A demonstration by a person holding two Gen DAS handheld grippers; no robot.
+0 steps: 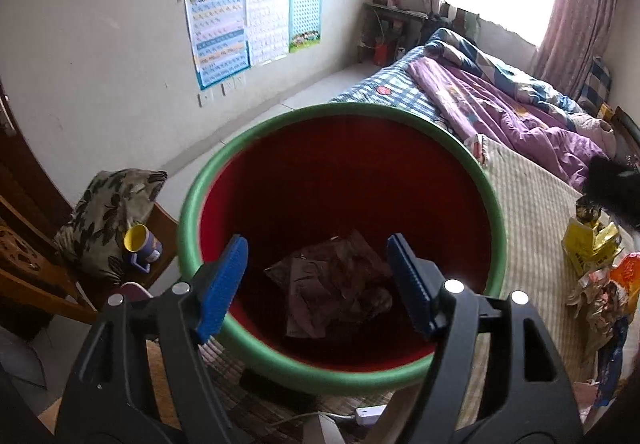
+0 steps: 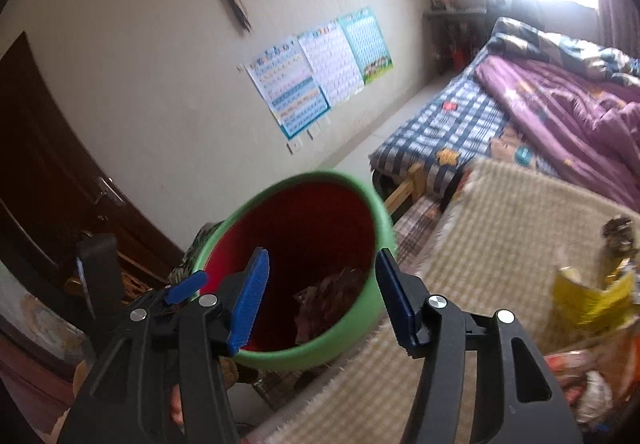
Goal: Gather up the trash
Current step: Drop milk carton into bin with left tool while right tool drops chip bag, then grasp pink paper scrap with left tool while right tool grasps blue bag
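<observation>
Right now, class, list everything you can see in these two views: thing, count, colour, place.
bin: one, green outside, red inside, at the bed's near edge
wrappers in bin: a few, brownish, at its bottom
litter: a pile, yellow, orange and white, on the mat at right
mat: one, beige striped, on the bed
quilt: one, purple, further up the bed
posters: three, blue, white and green, on the wall
cup: one, yellow and blue, on a chair at left
door: one, dark brown, far left
left gripper: black, blue pads, open above the bin
right gripper: the same, open, empty
</observation>
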